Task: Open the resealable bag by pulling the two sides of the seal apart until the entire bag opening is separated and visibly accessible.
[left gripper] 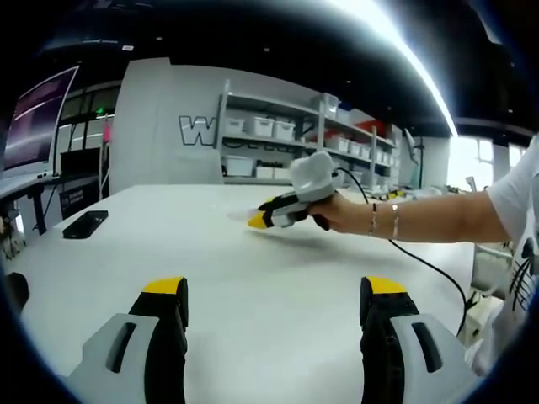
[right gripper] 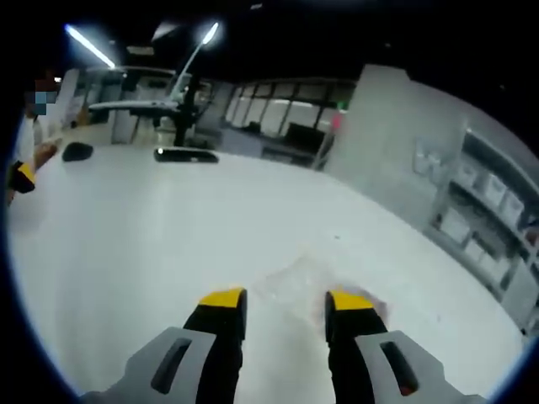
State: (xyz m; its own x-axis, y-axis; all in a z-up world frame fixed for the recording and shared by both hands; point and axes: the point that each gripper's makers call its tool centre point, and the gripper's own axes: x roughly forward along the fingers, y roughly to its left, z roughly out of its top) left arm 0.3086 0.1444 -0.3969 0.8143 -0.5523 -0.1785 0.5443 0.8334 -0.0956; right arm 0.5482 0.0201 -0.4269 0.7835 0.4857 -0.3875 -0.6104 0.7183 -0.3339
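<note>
A: Left gripper (left gripper: 275, 292) first. State?

B: Jaws spread wide, yellow tips well apart, nothing between them but bare white table (left gripper: 253, 311). It hangs low over the near part of the tabletop, holding nothing.

A: And the right gripper?

B: In its own view the right gripper (right gripper: 286, 303) has its jaws partly open, a moderate gap, tips close above the table (right gripper: 152, 244). Just ahead of the tips lies the resealable bag (right gripper: 295, 273), clear plastic, flat on the surface, hard to make out against the white. Cannot tell whether either tip touches it; nothing is clamped between the jaws.

A: Same gripper from the other side?

B: Yes. In the left gripper view the right gripper (left gripper: 259, 219) comes in from the right, held in the person's hand (left gripper: 341, 210), bracelets at the wrist, a black cable trailing off the grip. Its yellow tips point down at the bag (left gripper: 244, 215), a pale, faint shape on the table just at the tips. Seal state not readable.

A: Farther out?

B: A black phone (left gripper: 84, 224) lies flat at the table's left side, well apart from the bag. Behind the table, shelving (left gripper: 295, 139) with white bins against a grey wall. In the right gripper view, a dark flat object (right gripper: 185, 155) and a small dark rounded object (right gripper: 77, 151) at the far edge.
</note>
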